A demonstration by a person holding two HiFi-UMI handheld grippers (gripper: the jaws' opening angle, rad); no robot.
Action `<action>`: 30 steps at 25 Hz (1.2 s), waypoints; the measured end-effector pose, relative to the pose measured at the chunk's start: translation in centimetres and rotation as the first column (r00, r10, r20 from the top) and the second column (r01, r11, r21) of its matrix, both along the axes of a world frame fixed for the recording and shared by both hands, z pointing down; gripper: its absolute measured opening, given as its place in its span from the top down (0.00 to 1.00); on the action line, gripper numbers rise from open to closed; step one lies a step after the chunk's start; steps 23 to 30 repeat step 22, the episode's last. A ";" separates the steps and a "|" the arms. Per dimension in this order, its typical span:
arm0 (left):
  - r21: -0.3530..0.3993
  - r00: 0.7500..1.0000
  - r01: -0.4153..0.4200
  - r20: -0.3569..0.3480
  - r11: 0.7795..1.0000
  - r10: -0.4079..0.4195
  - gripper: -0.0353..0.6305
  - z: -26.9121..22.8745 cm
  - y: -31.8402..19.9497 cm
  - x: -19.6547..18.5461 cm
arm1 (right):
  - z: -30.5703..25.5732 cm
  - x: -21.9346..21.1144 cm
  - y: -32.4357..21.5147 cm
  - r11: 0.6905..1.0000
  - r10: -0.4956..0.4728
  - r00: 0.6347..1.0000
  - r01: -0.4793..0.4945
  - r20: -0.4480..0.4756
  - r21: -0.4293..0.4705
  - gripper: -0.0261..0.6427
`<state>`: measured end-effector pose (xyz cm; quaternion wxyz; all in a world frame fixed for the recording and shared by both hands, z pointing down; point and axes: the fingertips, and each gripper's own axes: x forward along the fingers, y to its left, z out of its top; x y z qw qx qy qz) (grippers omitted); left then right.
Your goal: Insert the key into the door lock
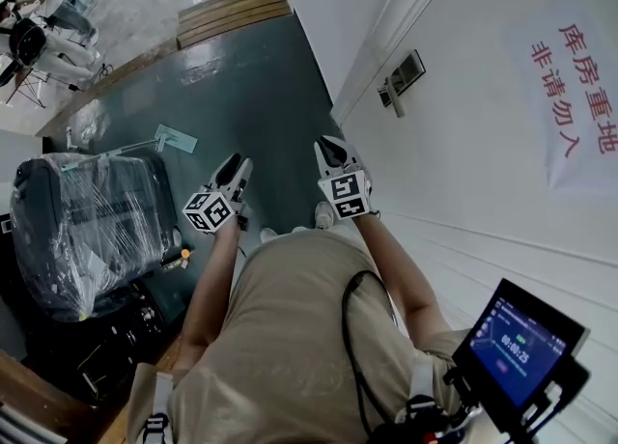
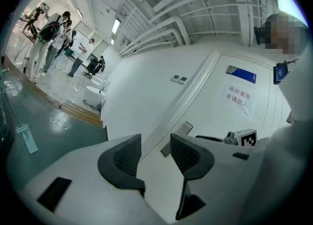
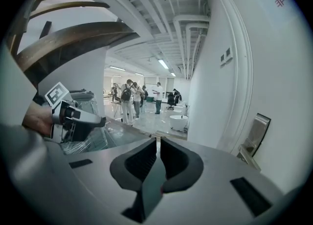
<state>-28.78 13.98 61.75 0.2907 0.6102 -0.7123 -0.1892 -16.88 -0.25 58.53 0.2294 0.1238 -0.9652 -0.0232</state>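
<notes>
The left gripper [image 2: 155,146] stands open and empty. The right gripper [image 3: 158,143] is closed to a slit, and no key can be made out in it. The door lock [image 1: 401,80] sits on the white door [image 1: 483,191], well apart from both grippers. Confirm the key, then approach the lock squarely. The door frame [image 1: 386,37] borders the lock, with open floor [image 1: 251,95] beyond it.

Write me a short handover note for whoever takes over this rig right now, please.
Left gripper: open, empty, facing the door.
Right gripper: shut, no key showing in it.
Lock: on the door, ahead of both grippers, untouched.
Key: in no view.
Done: nothing visible. Left: find the key, grip it, insert it in the lock.
</notes>
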 end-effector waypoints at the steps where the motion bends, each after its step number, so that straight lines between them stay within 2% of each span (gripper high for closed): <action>1: -0.003 1.000 -0.006 0.000 1.000 0.006 0.67 0.0 -0.2 0.1 | 0.0 0.2 -0.1 1.000 0.004 1.000 -0.004 0.002 -0.006 0.90; 16: -0.014 0.994 -0.111 -0.018 0.994 0.111 0.67 0.4 -6.6 4.3 | -1.9 4.1 -5.2 0.995 0.092 0.994 -0.090 0.060 -0.031 0.91; 22: -0.013 0.991 -0.130 -0.017 0.991 0.130 0.67 0.4 -10.2 6.7 | -2.9 6.1 -8.1 0.995 0.094 0.992 -0.091 0.086 -0.034 0.91; 30: -0.013 0.991 -0.130 -0.017 0.991 0.130 0.67 0.4 -10.2 6.7 | -2.9 6.1 -8.1 0.995 0.094 0.992 -0.091 0.086 -0.034 0.91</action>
